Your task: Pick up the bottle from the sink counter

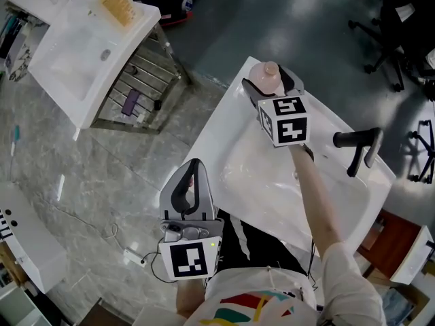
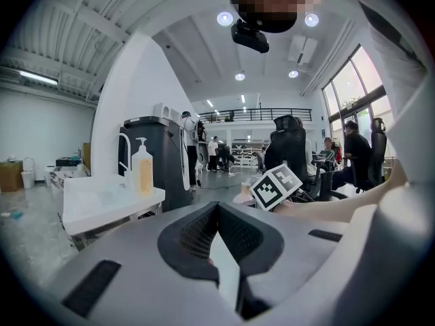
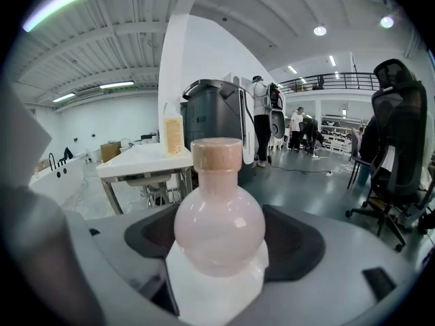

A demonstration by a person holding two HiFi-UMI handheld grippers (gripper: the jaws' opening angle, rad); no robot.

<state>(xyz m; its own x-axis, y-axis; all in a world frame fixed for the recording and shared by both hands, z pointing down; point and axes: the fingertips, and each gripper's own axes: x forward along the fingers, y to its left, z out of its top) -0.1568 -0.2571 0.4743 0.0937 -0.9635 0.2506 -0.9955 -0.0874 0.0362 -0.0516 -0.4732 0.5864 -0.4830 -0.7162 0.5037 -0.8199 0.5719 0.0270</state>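
**Right jaws on bottle; left gripper closed, empty**

Right gripper point(image 1: 270, 81): arm stretched out, bare forearm point(image 1: 318, 199) running toward 11 o'clock from a pale sleeve point(image 1: 343, 277). Jaws sit either side of the bottle point(image 1: 270, 73), pads against its round body.

Left gripper point(image 1: 194, 168): held close to the torso point(image 1: 258, 304), pointing to 12 o'clock. Jaws together, nothing between them.

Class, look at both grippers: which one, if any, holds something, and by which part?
The right gripper has its jaws either side of the bottle, at its round body; whether they grip it cannot be told. The left gripper is shut and empty.
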